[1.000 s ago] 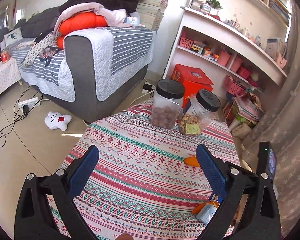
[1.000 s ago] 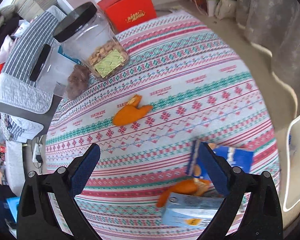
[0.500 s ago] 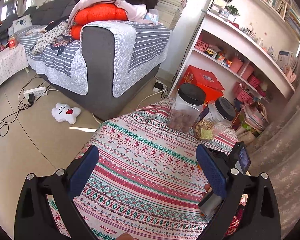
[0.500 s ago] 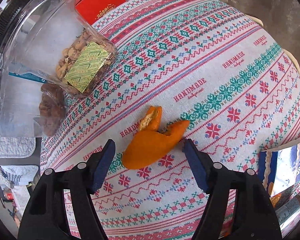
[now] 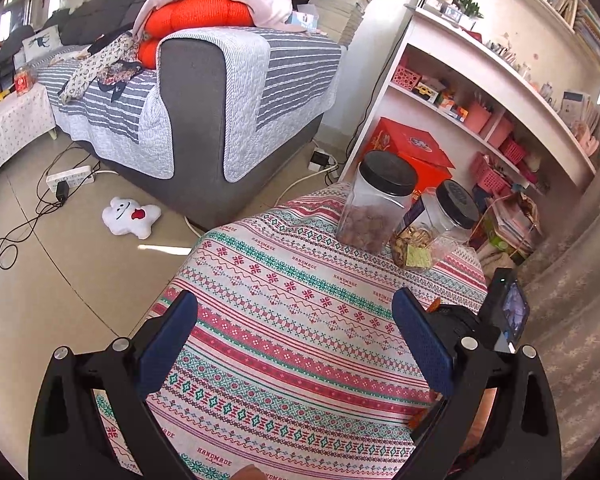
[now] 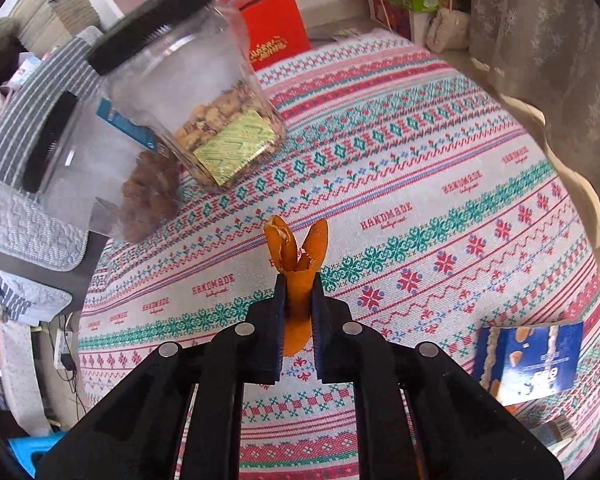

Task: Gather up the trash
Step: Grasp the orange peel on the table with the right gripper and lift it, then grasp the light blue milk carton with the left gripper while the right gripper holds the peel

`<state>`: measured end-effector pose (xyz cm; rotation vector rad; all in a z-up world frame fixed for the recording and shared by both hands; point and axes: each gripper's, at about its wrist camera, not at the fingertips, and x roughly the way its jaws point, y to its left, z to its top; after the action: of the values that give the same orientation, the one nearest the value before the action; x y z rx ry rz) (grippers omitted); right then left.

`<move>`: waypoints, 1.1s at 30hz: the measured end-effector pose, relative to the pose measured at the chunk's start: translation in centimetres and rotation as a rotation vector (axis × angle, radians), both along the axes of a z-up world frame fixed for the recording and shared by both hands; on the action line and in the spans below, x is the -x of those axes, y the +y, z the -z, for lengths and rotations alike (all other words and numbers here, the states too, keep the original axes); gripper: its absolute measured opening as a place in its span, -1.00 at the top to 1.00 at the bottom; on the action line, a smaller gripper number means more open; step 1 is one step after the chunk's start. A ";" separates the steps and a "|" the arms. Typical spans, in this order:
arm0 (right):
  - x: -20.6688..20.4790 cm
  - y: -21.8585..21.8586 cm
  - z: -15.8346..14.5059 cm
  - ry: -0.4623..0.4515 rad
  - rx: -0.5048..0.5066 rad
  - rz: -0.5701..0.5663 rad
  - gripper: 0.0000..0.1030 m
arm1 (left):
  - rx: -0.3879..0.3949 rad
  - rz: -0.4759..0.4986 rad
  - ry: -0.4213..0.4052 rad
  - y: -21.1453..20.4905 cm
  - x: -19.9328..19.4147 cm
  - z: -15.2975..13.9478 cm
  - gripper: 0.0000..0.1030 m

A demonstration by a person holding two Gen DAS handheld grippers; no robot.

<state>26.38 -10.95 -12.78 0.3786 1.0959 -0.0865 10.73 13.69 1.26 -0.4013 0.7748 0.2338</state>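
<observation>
An orange peel (image 6: 296,256) is pinched between the blue pads of my right gripper (image 6: 298,285), which is shut on it just above the patterned tablecloth (image 6: 420,200); two curled ends of the peel stick out past the fingertips. A blue snack wrapper (image 6: 528,364) lies flat on the cloth at the lower right. My left gripper (image 5: 294,312) hovers open over the near side of the cloth (image 5: 284,320) with nothing between its fingers. In the left wrist view the right gripper's body (image 5: 496,316) shows behind my right finger, with a sliver of the peel (image 5: 434,305) beside it.
Two clear jars with black lids stand at the table's far side, one with brown pieces (image 5: 374,204) and one with nuts (image 5: 432,228). A grey sofa (image 5: 204,92), white shelves (image 5: 480,92), a red box (image 5: 412,148), floor cables and a plush toy (image 5: 130,216) surround the table.
My right gripper moved in over the orange peel and went from wide open to shut on it. The left gripper drifted slightly, staying open.
</observation>
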 end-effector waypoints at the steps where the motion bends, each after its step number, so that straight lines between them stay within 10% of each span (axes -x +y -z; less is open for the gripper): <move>1: 0.6 -0.3 -1.1 -0.027 0.000 -0.014 0.81 | 0.003 0.004 0.006 -0.2 -0.1 0.1 -0.84; 10: 7.6 -6.8 -10.1 -0.236 -0.001 -0.045 0.82 | 0.036 0.107 0.114 -3.9 -1.9 2.6 -0.84; 22: 13.5 -14.7 -12.2 -0.330 0.071 0.053 0.82 | 0.105 0.309 0.318 -12.5 -4.1 7.7 -0.84; 33: 15.0 -19.6 -12.7 -0.335 0.020 0.086 0.82 | -0.110 0.417 0.345 -24.3 -4.5 10.0 -0.84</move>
<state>11.38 -30.56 -0.12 0.4053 0.7474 -0.1058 15.21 -10.64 -8.75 -0.0873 1.1581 -0.0489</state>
